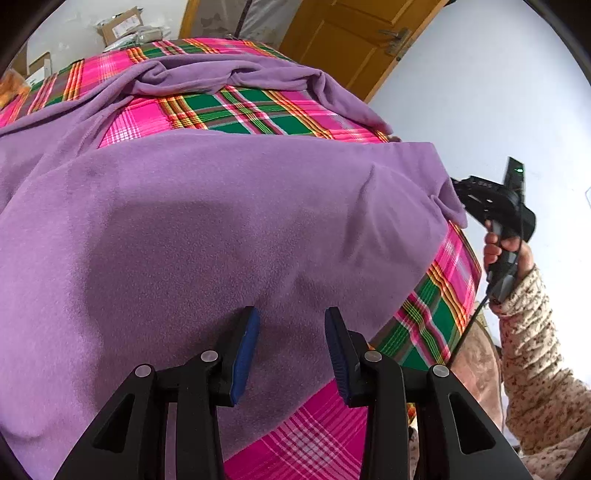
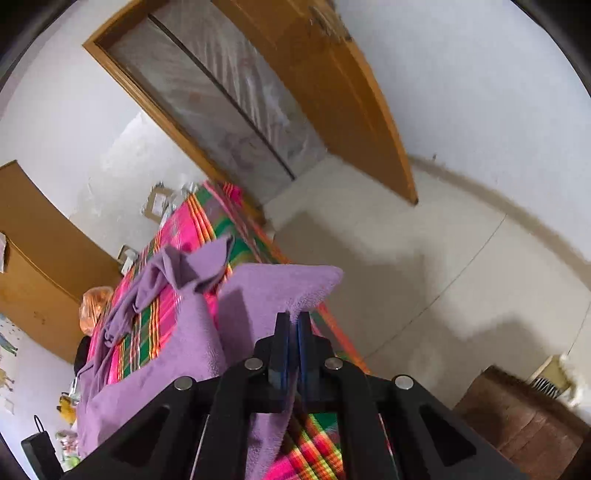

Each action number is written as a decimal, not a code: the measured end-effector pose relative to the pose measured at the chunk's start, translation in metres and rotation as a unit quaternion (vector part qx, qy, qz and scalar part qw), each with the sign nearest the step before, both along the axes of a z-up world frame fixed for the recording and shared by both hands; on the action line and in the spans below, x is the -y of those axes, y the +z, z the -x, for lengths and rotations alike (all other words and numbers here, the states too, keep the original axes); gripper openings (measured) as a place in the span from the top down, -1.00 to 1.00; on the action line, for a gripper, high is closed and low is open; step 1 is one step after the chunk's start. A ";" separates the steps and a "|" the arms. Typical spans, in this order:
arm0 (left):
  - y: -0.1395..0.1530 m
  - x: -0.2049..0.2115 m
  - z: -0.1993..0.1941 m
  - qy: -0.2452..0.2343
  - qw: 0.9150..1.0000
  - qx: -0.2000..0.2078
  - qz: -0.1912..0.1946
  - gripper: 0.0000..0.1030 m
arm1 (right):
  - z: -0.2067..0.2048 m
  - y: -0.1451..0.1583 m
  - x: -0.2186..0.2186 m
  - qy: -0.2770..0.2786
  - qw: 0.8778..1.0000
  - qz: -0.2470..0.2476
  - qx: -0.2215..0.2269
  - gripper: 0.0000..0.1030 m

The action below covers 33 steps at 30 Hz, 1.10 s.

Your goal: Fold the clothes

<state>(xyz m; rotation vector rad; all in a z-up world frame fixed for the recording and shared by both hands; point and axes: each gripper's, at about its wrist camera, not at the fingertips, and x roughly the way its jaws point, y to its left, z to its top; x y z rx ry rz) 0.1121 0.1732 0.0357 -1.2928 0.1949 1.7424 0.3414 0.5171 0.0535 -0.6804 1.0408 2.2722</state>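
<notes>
A purple fleece garment (image 1: 221,221) lies spread over a table covered with a pink and green plaid cloth (image 1: 251,114). One sleeve is bunched at the far side (image 1: 207,74). My left gripper (image 1: 291,332) is open, its blue pads (image 1: 245,354) apart, with the tips resting on the garment's near part. My right gripper (image 2: 293,319) is shut on the garment's right edge (image 2: 280,284), and purple fabric hangs down between its pads. In the left wrist view a hand (image 1: 506,251) in a speckled sleeve holds that gripper at the garment's right corner.
An orange-brown wooden door (image 1: 343,40) stands open behind the table. Cardboard boxes (image 1: 122,26) sit at the far end. To the right of the table is pale floor (image 2: 424,266), with a brown block (image 2: 517,421) low on the right. A wooden cabinet (image 2: 40,240) stands to the left.
</notes>
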 end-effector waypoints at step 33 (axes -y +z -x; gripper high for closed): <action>-0.004 0.001 -0.013 -0.008 1.000 -0.013 0.012 0.25 | -0.015 0.009 0.026 -0.097 0.959 -0.169 0.204 0.49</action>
